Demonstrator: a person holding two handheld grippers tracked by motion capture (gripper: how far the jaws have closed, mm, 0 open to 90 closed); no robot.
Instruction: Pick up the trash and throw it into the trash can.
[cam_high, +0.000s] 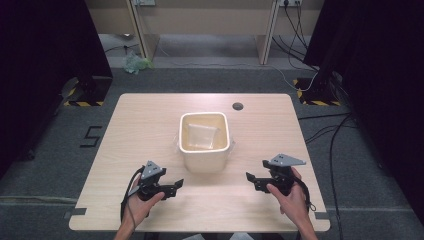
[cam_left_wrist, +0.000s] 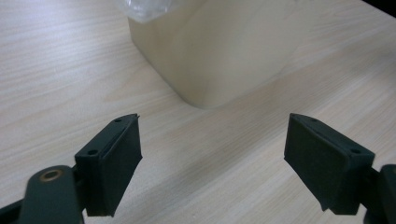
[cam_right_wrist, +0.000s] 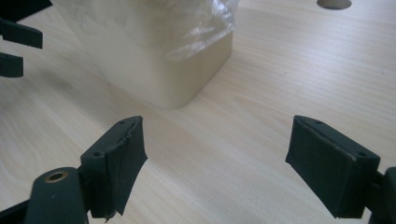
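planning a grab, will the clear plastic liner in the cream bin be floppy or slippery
Probably floppy: the clear plastic liner drapes crinkled over the cream bin rim. Its glossy sheen hints it is slippery. It looks thin, so likely very light.

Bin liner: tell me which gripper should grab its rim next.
Right, probably. The right gripper is open, facing loose clear liner draped over the bin. The left gripper faces mostly bare wall.

right gripper: black jaws apart, nothing between | cream plastic bin with clear plastic liner ahead, on light wood table | left gripper beyond bin
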